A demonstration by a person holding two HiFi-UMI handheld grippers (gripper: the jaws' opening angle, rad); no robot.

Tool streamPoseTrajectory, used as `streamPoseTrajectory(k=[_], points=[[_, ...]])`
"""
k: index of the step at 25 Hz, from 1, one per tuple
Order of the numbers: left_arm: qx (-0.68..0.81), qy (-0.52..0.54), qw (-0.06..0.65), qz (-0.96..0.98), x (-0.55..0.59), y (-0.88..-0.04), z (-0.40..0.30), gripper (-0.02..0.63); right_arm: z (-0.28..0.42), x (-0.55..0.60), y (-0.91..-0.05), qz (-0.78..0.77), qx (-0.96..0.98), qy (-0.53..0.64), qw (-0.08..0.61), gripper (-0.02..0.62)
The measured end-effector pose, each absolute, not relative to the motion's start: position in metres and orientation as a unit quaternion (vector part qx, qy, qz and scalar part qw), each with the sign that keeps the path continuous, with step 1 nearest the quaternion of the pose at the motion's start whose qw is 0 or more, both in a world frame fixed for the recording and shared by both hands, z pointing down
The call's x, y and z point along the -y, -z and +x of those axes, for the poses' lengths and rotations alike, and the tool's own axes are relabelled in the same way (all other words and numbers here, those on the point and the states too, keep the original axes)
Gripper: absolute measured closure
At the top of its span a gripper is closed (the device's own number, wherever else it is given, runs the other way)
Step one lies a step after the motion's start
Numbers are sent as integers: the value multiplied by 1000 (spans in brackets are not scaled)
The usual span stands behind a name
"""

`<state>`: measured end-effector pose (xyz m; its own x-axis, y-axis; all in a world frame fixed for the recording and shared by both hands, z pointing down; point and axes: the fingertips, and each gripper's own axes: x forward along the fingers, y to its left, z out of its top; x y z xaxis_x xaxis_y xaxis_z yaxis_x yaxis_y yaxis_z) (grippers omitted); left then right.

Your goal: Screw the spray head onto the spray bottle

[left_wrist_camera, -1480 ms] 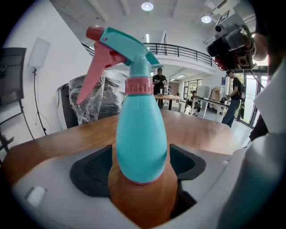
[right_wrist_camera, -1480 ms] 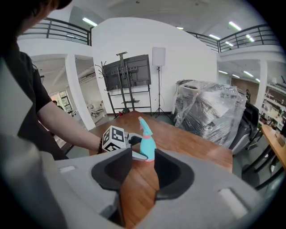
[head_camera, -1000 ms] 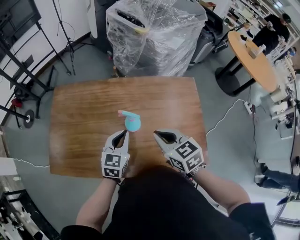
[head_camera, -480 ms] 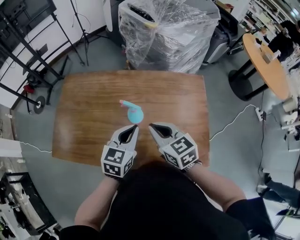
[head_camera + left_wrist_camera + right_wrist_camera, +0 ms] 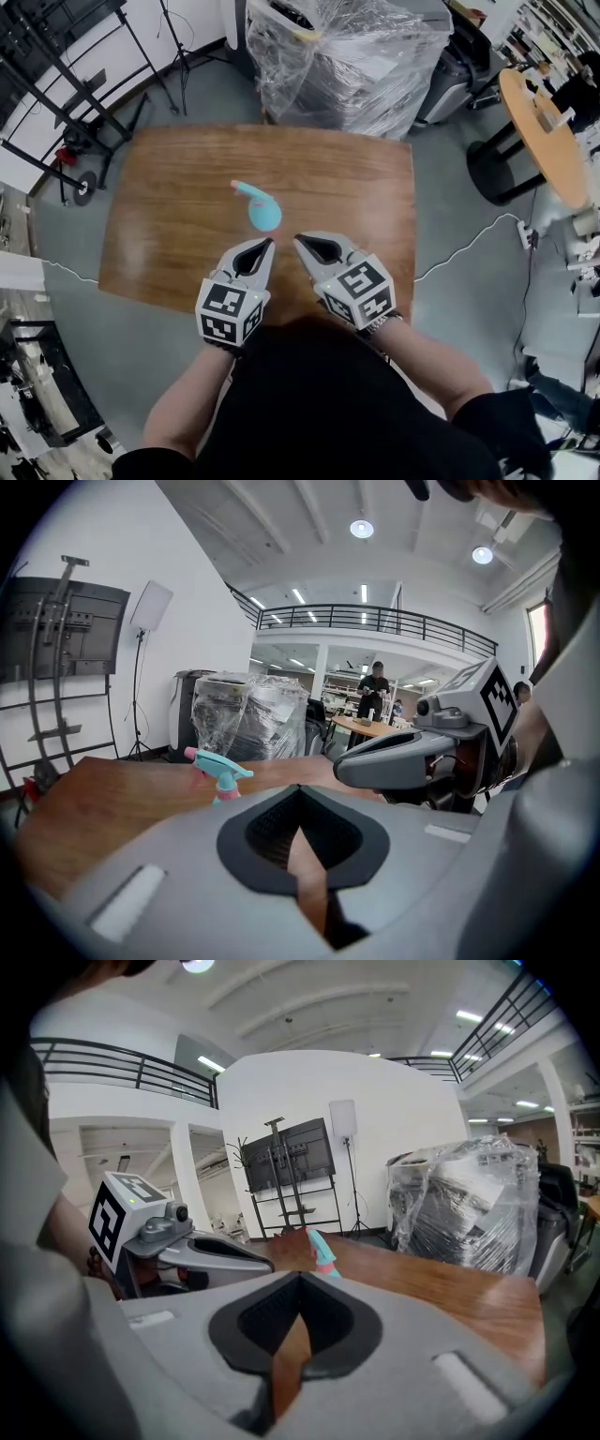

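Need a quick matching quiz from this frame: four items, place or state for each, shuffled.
1. spray bottle
2. left gripper
3. plastic-wrapped stack
4. round table

A. jaws shut, nothing between them
B. on the floor beyond the wooden table
C. far right of the head view
D. upright on the wooden table, teal and pink

Pairs: 1-D, 2-A, 3-B, 4-C

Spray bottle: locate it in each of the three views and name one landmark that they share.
Head view: the spray bottle stands a little left of centre, on the wooden table.
Left gripper view: left of centre; only its top shows.
Right gripper view: just right of centre; again only its top shows.
Shared landmark: the plastic-wrapped stack beyond the table's far edge, at top centre, behind the bottle, and at right.
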<state>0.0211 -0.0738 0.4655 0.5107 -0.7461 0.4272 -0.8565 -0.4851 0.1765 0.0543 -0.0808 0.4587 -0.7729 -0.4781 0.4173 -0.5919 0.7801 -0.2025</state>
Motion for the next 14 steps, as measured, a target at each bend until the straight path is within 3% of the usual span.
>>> streamPoseTrajectory(k=[14], points=[[488, -142, 190, 840, 68, -462, 32, 595, 59, 73, -457, 271, 935, -151, 169, 603]])
